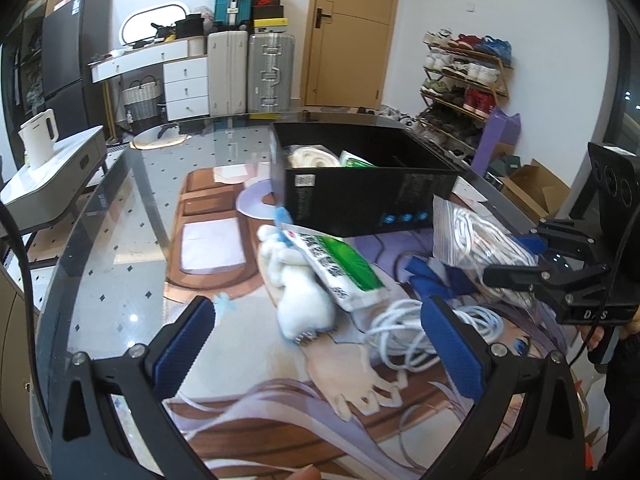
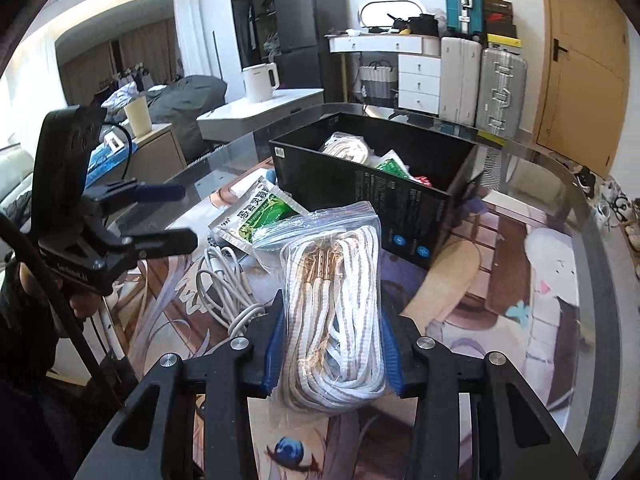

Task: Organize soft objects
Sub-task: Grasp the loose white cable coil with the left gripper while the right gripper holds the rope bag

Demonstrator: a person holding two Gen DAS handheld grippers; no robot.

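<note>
Between my right fingers (image 2: 330,354) sits the rope bag (image 2: 332,304), pinched above the tabletop (image 2: 560,216) short of the box (image 2: 360,188). Left fingers (image 1: 316,344) gape wide, empty. Slick plastic could slip. Left out: one plush (image 1: 298,288), one packet (image 1: 344,268), one cable (image 1: 404,332).

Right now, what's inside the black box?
In the black box: a coil of white cord, a green-and-white packet and a bit of something red. The near wall hides the box floor and anything lower. The right claw holds a bagged cord outside it.
</note>
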